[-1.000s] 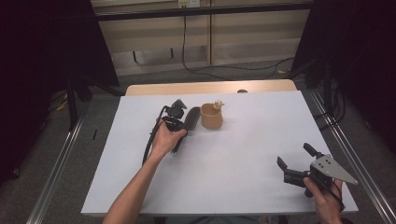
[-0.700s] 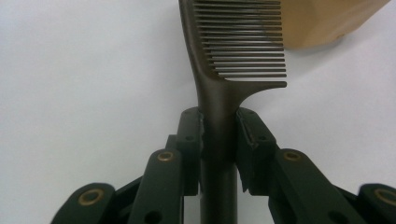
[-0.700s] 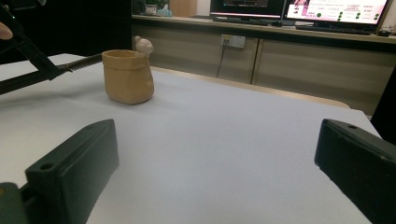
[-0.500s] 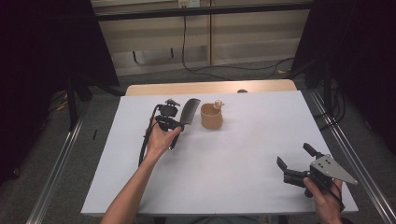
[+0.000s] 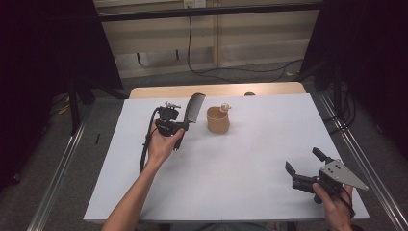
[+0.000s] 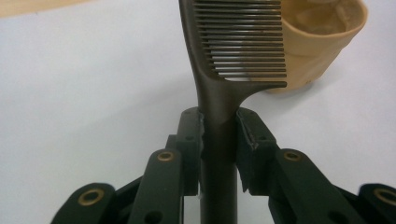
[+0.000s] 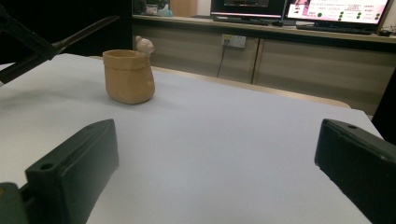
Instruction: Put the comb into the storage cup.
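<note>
The left gripper [image 5: 179,126] has its jaws clamped on the handle of the comb [image 5: 193,108], and in the left gripper view the pads pinch that dark stem from both sides, just below where the teeth begin! The comb [image 6: 219,88] runs straight out along the jaws, long axis in line with the gripper, teeth facing the cup [image 6: 317,42]. From the high view the comb is lifted off the counter [image 5: 250,159], tip slanting up and away from the person, and the tan cup [image 5: 218,120] stands just beside it, to its right, apart from it. That's the relation to watch: the cup mouth lies to the right of the comb's tip and lower, so my read is the comb must swing over and tip downward to drop in. A small pale figure [image 5: 224,107] perches on the cup's far rim, something to steer clear of. The left hand is by far the nearer one. Over at the near right corner, the right gripper [image 5: 303,169] waits well apart from the action, jaws wide apart with nothing between them, looking across the counter at the cup [image 7: 129,76].
</note>
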### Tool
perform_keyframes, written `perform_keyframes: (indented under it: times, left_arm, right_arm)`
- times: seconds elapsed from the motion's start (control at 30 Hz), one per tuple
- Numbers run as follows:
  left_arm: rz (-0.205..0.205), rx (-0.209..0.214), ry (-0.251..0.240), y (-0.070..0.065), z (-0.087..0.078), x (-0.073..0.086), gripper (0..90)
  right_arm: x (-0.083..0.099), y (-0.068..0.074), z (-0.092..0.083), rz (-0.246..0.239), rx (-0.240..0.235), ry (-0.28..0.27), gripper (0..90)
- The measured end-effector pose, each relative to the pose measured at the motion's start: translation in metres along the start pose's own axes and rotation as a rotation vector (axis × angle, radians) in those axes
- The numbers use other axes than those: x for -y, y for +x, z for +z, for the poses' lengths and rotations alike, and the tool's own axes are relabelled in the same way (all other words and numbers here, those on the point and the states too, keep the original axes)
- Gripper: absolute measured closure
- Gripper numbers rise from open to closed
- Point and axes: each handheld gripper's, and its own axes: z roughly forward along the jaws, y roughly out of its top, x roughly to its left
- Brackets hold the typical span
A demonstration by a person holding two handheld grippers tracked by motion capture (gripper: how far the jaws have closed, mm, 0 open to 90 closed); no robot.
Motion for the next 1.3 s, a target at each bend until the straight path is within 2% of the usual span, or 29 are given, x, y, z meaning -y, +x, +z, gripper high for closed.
perform_keyframes:
  times: [0.03,0.1,0.17,0.3,0.33,0.37,0.4,0.43,0.5,0.53,0.67,0.77,0.83,1.07,1.2,1.3]
  left_arm:
    - [0.004,0.006,-0.013,0.000,-0.001,0.000,72.7]
    - [-0.001,-0.013,-0.046,0.001,-0.004,0.001,72.7]
    - [-0.008,0.001,-0.076,0.003,-0.007,0.001,72.7]
    - [-0.001,0.002,-0.131,0.002,-0.012,0.002,72.7]
    - [0.016,0.012,-0.142,0.003,-0.014,0.002,72.7]
    - [0.014,0.021,-0.162,0.002,-0.014,0.002,72.8]
    - [0.039,0.021,-0.157,0.002,-0.015,0.002,72.8]
    - [0.046,0.006,-0.170,0.000,-0.015,0.002,72.8]
    - [0.051,0.033,-0.184,-0.001,-0.015,0.003,72.8]
    - [0.073,0.026,-0.194,-0.001,-0.015,0.004,72.8]
    - [0.109,0.032,-0.234,-0.004,-0.015,0.004,72.7]
    - [0.092,0.025,-0.238,-0.003,-0.014,0.002,72.8]
    - [0.082,0.030,-0.261,-0.002,-0.013,0.001,72.7]
    - [0.092,0.040,-0.331,0.003,-0.017,0.000,72.7]
    - [0.086,0.041,-0.378,0.001,-0.019,-0.002,72.7]
    - [0.096,0.047,-0.404,0.000,-0.020,-0.004,72.7]
  right_arm:
    - [0.000,0.000,0.000,0.000,-0.001,0.002,0.0]
    - [0.000,0.000,0.000,-0.001,0.000,0.000,0.0]
    - [0.000,0.000,0.000,-0.001,-0.001,0.001,0.0]
    - [0.000,0.000,0.000,0.001,0.000,0.000,0.0]
    - [0.000,0.000,0.000,0.001,0.000,-0.001,0.0]
    - [0.000,0.000,0.000,0.001,0.000,0.000,0.0]
    - [0.000,0.000,0.000,0.001,-0.002,-0.001,0.0]
    - [0.000,0.000,0.000,0.000,-0.003,0.000,0.0]
    - [0.000,0.001,0.000,0.001,-0.002,0.003,0.0]
    - [0.000,0.001,0.001,0.000,-0.003,0.001,0.0]
    - [0.000,0.000,0.000,0.000,-0.003,0.000,0.0]
    - [0.000,0.000,0.000,0.000,-0.004,-0.002,0.0]
    - [0.000,0.001,0.000,0.001,-0.005,0.000,0.0]
    - [0.000,0.000,0.000,0.001,-0.004,-0.001,0.0]
    - [0.000,0.000,0.000,0.001,-0.005,-0.004,0.0]
    - [0.000,0.000,0.000,0.002,-0.006,-0.003,0.0]
